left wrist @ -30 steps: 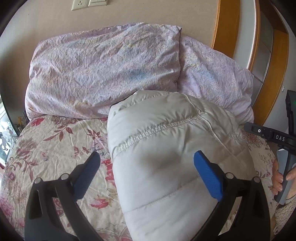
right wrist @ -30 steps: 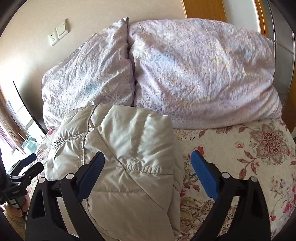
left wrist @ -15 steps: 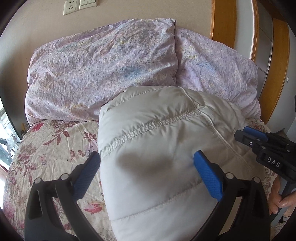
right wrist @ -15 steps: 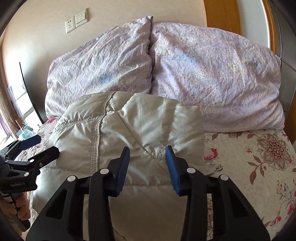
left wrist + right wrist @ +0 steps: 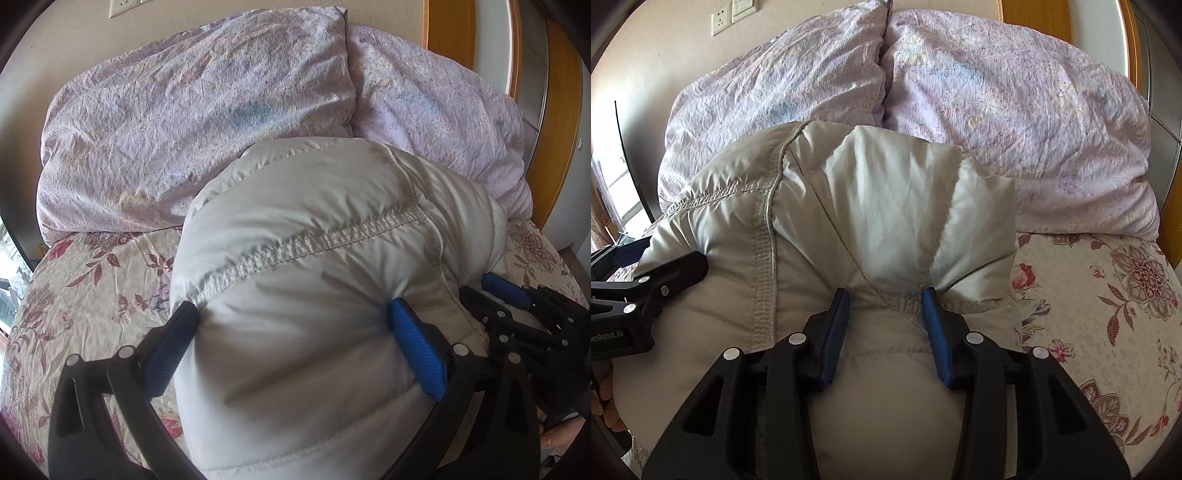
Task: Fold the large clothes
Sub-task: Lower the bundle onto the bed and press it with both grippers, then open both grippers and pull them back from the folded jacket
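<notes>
A puffy pale grey quilted jacket (image 5: 314, 221) lies folded in a thick bundle on the floral bed sheet (image 5: 92, 295). My left gripper (image 5: 291, 310) stands wide, its blue fingertips (image 5: 402, 317) pushed into the bundle's near side with the padding bulging between them. At the bundle's right edge, my right gripper (image 5: 884, 295) is shut on a puckered fold of the jacket (image 5: 886, 184) beside a seam. Each gripper shows in the other's view: the right gripper (image 5: 491, 291) at the jacket's right side, the left gripper (image 5: 665, 254) at its left side.
Two crumpled lilac pillows (image 5: 192, 122) (image 5: 1015, 122) lean against the wall right behind the jacket. A wall socket (image 5: 722, 20) sits above them. A wooden door frame (image 5: 554, 129) stands to the right of the bed. A hand (image 5: 557, 439) holds the right tool's grip.
Both grippers came down onto the jacket. The right jaws went from wide to closed on a fold. The left jaws kept their width and now dig into the padding.
</notes>
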A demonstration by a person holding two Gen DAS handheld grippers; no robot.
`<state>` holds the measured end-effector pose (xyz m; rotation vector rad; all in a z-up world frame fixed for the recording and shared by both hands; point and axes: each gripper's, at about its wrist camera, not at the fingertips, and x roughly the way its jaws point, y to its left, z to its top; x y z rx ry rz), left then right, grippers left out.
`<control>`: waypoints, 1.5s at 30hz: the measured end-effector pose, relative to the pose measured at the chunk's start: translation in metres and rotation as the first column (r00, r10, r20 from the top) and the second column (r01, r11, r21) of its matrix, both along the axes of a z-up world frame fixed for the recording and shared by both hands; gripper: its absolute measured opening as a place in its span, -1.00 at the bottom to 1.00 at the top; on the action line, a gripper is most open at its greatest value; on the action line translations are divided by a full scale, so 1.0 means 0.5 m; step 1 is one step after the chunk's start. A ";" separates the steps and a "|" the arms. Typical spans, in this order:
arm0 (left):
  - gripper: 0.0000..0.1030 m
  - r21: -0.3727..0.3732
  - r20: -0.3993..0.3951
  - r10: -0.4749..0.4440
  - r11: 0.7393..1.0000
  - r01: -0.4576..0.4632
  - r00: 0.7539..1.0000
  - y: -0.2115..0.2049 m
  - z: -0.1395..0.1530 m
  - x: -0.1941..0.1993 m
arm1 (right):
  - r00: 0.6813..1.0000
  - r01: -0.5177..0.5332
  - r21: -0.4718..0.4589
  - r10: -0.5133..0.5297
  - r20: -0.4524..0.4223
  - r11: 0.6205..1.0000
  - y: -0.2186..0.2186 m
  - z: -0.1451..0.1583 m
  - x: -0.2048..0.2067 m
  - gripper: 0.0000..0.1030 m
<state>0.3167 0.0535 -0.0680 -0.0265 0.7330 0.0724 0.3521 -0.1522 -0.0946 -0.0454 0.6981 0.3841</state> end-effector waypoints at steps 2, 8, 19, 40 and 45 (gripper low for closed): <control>0.97 0.001 -0.002 -0.002 1.000 0.002 1.000 0.001 -0.010 0.005 | 1.000 0.004 0.004 -0.004 -0.001 1.000 0.001 -0.007 0.000 -0.15; 0.97 0.011 0.003 0.010 1.000 -0.010 1.000 -0.001 -0.019 0.004 | 1.000 0.005 -0.014 -0.006 -0.018 1.000 0.006 -0.008 0.005 -0.15; 0.97 -0.011 0.013 0.018 1.000 -0.018 1.000 0.005 -0.013 -0.004 | 0.998 0.059 0.042 -0.059 0.005 0.997 -0.003 0.099 0.057 -0.15; 0.97 0.025 0.097 0.030 0.999 -0.032 0.995 -0.017 -0.026 -0.001 | 0.999 0.049 0.010 -0.049 -0.019 0.999 0.024 -0.008 0.151 -0.12; 0.97 0.033 0.097 0.030 0.999 -0.033 0.995 -0.014 -0.011 -0.031 | 0.997 0.077 -0.052 -0.076 0.024 0.996 0.018 0.017 0.101 0.25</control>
